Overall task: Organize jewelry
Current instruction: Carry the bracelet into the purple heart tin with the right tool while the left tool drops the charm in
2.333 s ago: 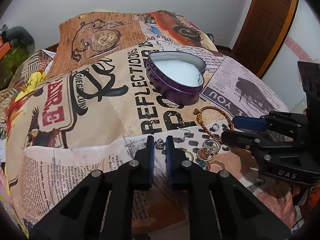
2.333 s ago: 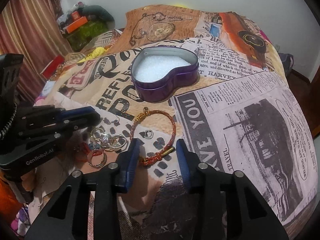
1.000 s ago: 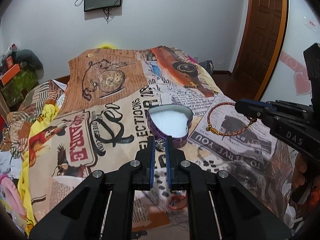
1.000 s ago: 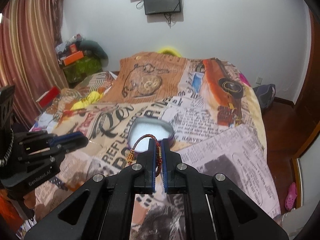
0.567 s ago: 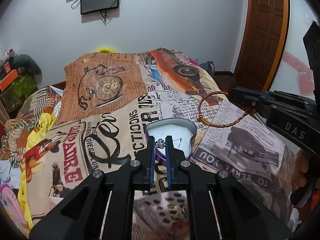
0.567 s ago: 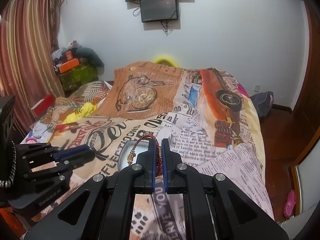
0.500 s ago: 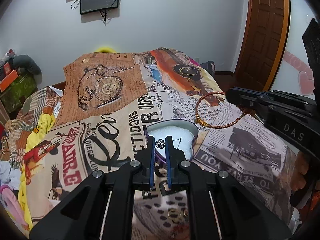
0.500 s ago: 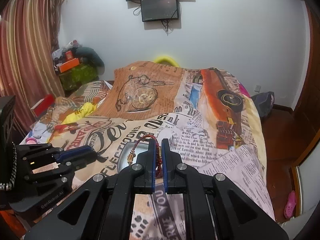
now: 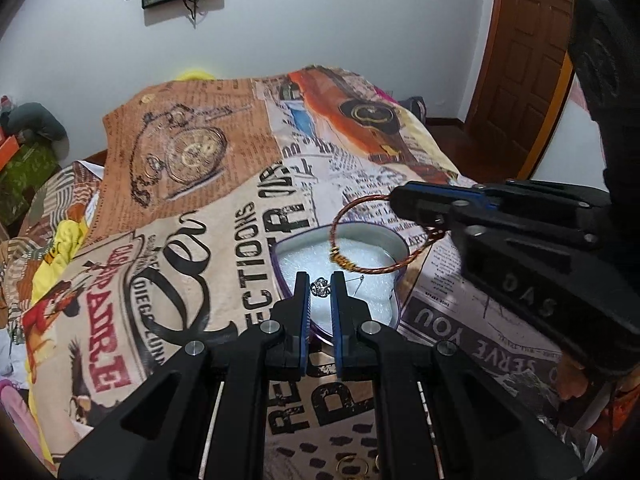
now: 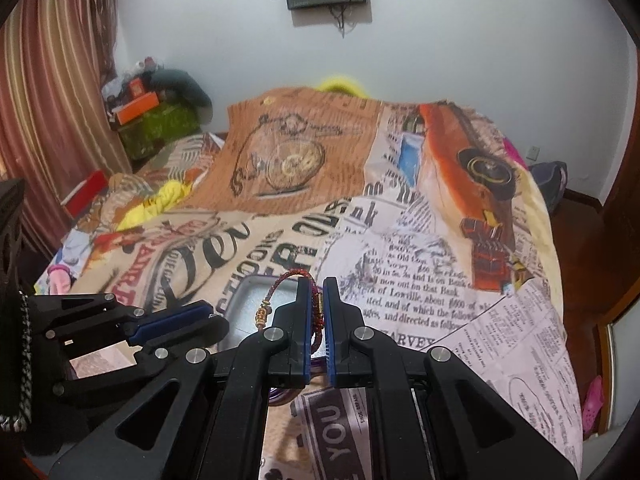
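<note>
A purple heart-shaped tin (image 9: 390, 240) with white foam lining sits on the printed bedspread; in the right wrist view only its left part (image 10: 250, 300) shows. My left gripper (image 9: 320, 286) is shut on a small silver earring (image 9: 320, 287) and holds it over the tin. My right gripper (image 10: 316, 298) is shut on a red and gold braided bracelet (image 10: 280, 284). In the left wrist view the bracelet (image 9: 340, 232) hangs over the tin's far right side from the right gripper (image 9: 404, 200).
The bedspread (image 9: 200, 240) covers a bed. Gold rings (image 9: 352, 466) lie on it near the bottom edge of the left wrist view. A wooden door (image 9: 528, 60) is at the right. Curtains (image 10: 48, 100) and clutter (image 10: 152, 120) stand at the left.
Both grippers closed on jewelry and lifted it from the pile, then carried it forward. Now both hold their pieces lower and closer over the tin.
</note>
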The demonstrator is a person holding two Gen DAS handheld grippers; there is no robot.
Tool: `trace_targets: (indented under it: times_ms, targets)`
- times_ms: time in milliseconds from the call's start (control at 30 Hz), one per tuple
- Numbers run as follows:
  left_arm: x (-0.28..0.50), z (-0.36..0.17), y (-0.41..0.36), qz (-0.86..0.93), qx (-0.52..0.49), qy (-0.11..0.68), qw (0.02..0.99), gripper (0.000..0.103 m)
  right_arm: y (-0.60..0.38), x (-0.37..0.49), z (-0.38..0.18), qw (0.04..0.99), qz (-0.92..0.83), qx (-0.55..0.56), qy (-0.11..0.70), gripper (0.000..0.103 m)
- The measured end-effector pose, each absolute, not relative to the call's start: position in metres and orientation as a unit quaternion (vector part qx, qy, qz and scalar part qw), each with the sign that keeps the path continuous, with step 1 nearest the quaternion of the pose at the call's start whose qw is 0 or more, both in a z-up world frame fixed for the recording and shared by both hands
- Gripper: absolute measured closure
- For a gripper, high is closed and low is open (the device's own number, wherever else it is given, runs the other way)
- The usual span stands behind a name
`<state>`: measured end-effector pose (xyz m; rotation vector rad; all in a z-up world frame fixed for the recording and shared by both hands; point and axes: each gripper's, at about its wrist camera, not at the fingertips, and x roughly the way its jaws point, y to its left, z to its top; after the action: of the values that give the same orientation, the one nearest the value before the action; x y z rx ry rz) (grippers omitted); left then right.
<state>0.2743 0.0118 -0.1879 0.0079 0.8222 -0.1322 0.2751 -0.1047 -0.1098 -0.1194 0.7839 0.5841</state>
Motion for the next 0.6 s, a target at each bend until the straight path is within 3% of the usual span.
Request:
trace_targets:
  times_ms: [600]
  targets:
    - [0.278,-0.195,0.006,-0.077,0.014,0.417,0.906,0.094,-0.1,0.281,-0.131,0.857,0.299,-0.079,0.413,0.098]
